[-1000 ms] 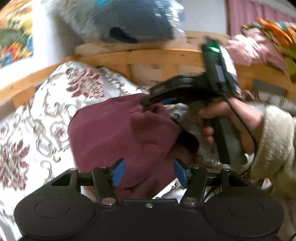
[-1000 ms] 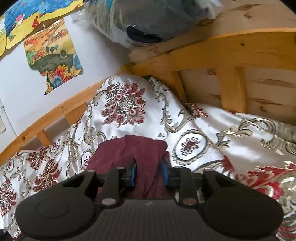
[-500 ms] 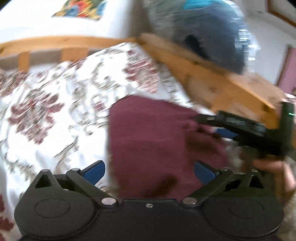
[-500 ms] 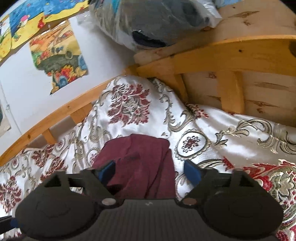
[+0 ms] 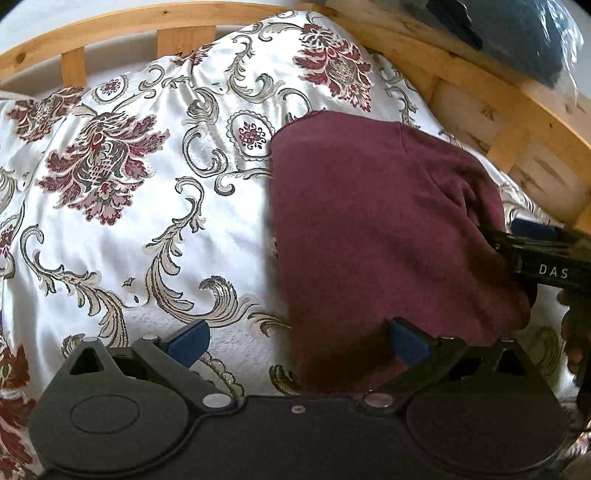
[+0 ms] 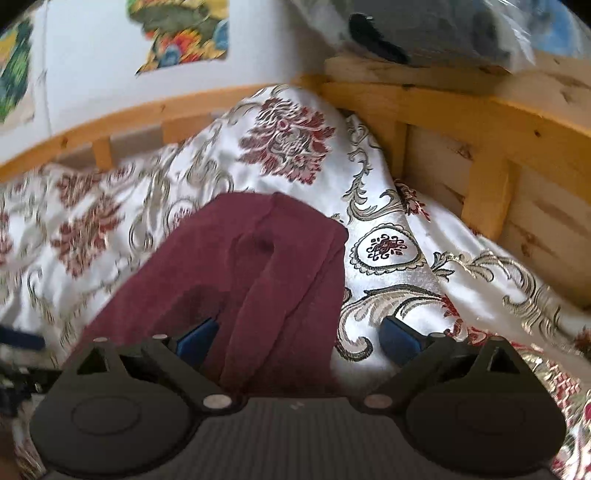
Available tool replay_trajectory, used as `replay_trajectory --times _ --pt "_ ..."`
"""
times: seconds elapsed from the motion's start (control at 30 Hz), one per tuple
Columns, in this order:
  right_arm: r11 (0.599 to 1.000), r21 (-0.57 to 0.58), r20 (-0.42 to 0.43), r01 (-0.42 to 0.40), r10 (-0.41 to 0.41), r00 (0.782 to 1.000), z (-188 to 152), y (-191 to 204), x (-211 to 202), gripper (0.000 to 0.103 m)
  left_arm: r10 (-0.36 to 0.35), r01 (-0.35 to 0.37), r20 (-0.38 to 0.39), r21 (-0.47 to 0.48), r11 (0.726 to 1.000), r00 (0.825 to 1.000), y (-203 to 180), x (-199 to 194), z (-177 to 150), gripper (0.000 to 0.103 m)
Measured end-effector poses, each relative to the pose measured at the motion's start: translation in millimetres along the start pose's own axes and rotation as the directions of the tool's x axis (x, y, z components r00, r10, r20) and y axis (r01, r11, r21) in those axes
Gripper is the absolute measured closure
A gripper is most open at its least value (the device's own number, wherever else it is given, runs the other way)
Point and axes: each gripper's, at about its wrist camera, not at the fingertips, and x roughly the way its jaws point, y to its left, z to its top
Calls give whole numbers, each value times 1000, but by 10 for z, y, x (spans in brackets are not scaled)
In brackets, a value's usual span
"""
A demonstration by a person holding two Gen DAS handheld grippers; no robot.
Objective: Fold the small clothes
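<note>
A maroon garment (image 5: 369, 229) lies folded on the floral bedspread (image 5: 129, 221). My left gripper (image 5: 297, 339) hangs over its near edge with the jaws wide open; the pads (image 5: 188, 339) touch nothing. At the garment's right side the right gripper (image 5: 517, 240) comes in, a hand behind it. In the right wrist view the garment (image 6: 251, 266) runs between the pads (image 6: 399, 339) of my right gripper (image 6: 299, 339). Those jaws are opening and do not press on the cloth. Folds show along the garment's right half.
A wooden bed frame (image 5: 480, 92) curves round the far and right sides, also seen as a railing (image 6: 480, 147). A plastic bag with dark clothes (image 6: 424, 29) sits on its ledge. Colourful pictures (image 6: 184, 40) hang on the white wall. Bedspread (image 6: 406, 240) lies bare to the left and right.
Both grippers have opened and let go of the maroon garment, which now lies flatter on the bed. Both views have rolled, and the left one shifted left over the garment's edge.
</note>
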Motion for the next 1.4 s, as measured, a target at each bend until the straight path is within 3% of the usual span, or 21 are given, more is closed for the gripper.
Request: replay_trajectory --times 0.1,0.2,0.3,0.37,0.67,0.8,1.0,1.13,1.2,1.3,1.37,1.4 --pt "998 49 44 -25 23 999 19 -40 -41 1 4 -4 -9 -3 1000 1000 3 22 -3 0" --pt "981 178 138 -73 48 989 58 -189 -113 0 4 -4 -16 -14 1000 1000 10 41 -3 0" --pt "921 366 216 -134 56 975 54 -413 -114 0 10 -10 -13 -3 1000 1000 -6 48 -15 0" --pt "888 445 220 -116 18 975 46 -550 -73 4 15 -15 -11 5 1000 1000 -17 44 -21 0" --pt "970 214 103 111 -136 985 102 -351 77 5 13 -13 -17 3 1000 1000 -8 45 -24 0" --pt "976 49 79 210 -213 974 33 -166 74 5 12 -12 -21 9 1000 1000 -8 54 -30 0" --pt "971 41 100 236 -239 966 40 -108 40 3 6 -6 -26 2 1000 1000 -2 55 -36 1" --pt "975 137 176 177 -199 964 79 -189 -22 4 9 -9 -26 7 1000 1000 -8 57 -38 0" --pt "975 184 194 120 -156 968 111 -245 0 10 12 -11 -26 8 1000 1000 -14 61 -42 0" --pt "973 214 197 80 -124 973 169 -289 106 29 13 -13 -27 8 1000 1000 -19 61 -43 0" --pt "975 214 189 67 -108 976 205 -303 198 54 13 -12 -27 9 1000 1000 -20 60 -44 0" --pt "976 211 185 59 -99 978 216 -302 239 61 12 -12 -27 9 1000 1000 -19 60 -45 0"
